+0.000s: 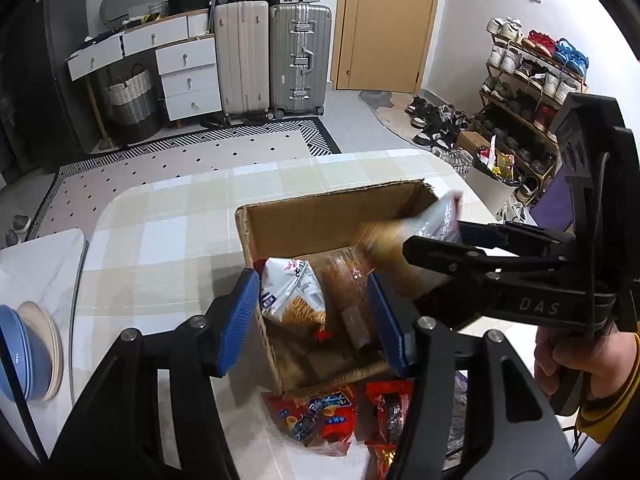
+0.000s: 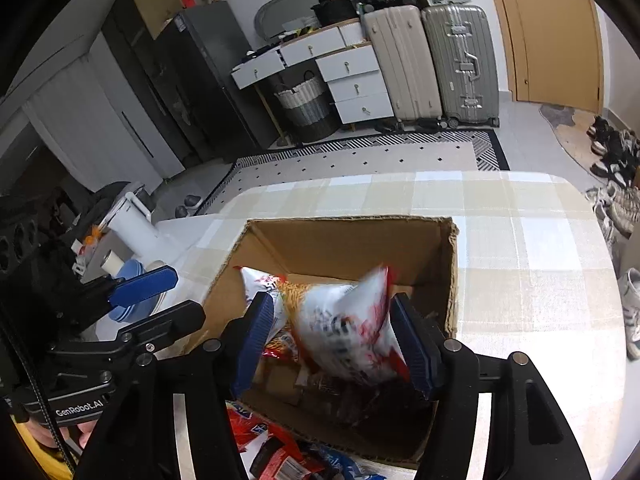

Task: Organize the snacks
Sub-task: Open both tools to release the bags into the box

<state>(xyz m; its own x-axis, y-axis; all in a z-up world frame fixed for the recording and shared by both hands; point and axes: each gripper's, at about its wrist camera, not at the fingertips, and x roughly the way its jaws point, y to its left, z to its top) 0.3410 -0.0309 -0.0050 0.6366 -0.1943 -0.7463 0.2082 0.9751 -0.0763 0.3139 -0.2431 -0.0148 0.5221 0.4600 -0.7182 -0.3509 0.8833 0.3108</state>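
Observation:
An open cardboard box [image 1: 312,216] [image 2: 348,240] stands on the checked table. A white snack bag [image 1: 290,294] [image 2: 264,284] lies inside it. My left gripper [image 1: 316,320] is open and empty above the box's near end. My right gripper [image 2: 336,340] is open over the box; a blurred white and red snack bag [image 2: 348,332] sits between its pads, apart from the left pad. From the left wrist view the right gripper [image 1: 448,240] reaches in from the right with that blurred bag [image 1: 424,224] at its tips. Several red snack packs [image 1: 320,412] [image 2: 272,448] lie in front of the box.
Stacked blue and beige bowls [image 1: 28,352] [image 2: 132,304] sit at the table's left. The checked tablecloth [image 1: 168,232] [image 2: 528,280] spreads around the box. Beyond the table are a rug, drawers, suitcases, a door and a shoe rack [image 1: 528,80].

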